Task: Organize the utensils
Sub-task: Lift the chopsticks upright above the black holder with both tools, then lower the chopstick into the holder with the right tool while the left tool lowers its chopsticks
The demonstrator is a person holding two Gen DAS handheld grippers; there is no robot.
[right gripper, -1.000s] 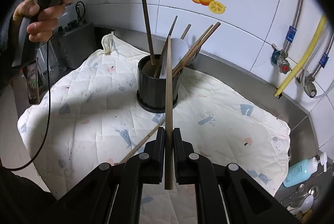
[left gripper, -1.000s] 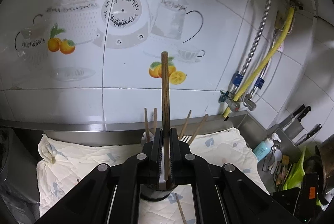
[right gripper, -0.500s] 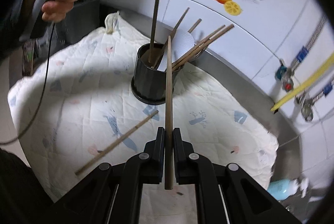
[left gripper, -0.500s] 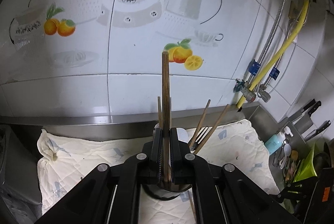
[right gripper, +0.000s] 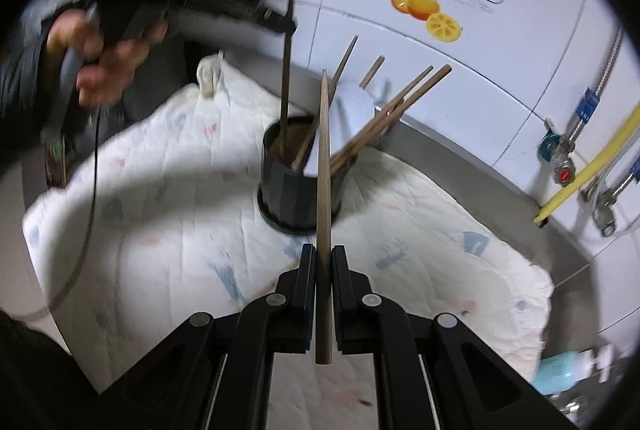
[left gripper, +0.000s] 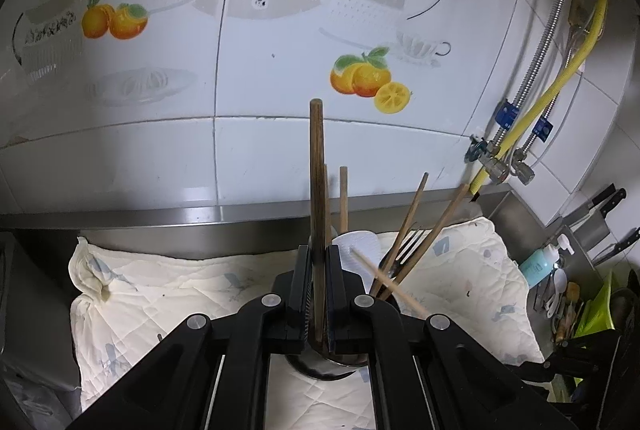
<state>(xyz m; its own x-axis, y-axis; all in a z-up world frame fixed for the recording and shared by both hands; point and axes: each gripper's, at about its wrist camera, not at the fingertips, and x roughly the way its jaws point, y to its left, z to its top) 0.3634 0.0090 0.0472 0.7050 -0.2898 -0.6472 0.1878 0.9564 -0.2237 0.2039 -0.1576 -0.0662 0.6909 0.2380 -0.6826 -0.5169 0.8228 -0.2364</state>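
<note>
The left gripper (left gripper: 316, 294) is clamped tight on a dark chopstick (left gripper: 317, 189). The stick stands almost straight up and down. Seen from the right side, its low end already dips inside the black cup (right gripper: 296, 189), near the cup's left edge. So this stick only needs to go down and be let go.

The right gripper (right gripper: 323, 290) is squeezed shut on a lighter chopstick (right gripper: 324, 165). This stick points up and away from the fingers, toward the cup. The cup sits just ahead of these fingers, on the white quilted cloth (right gripper: 440, 230). The tip of the stick is up near the cup's rim, but I can't tell if it is over the opening yet.

The cup already holds more sticks, a fork and a white spoon (left gripper: 360, 254), and they lean to the right. The left hand (right gripper: 100, 57) is closer to being done, I think. The right stick may need to tip more upright, so it slides in without bumping the leaning ones.
</note>
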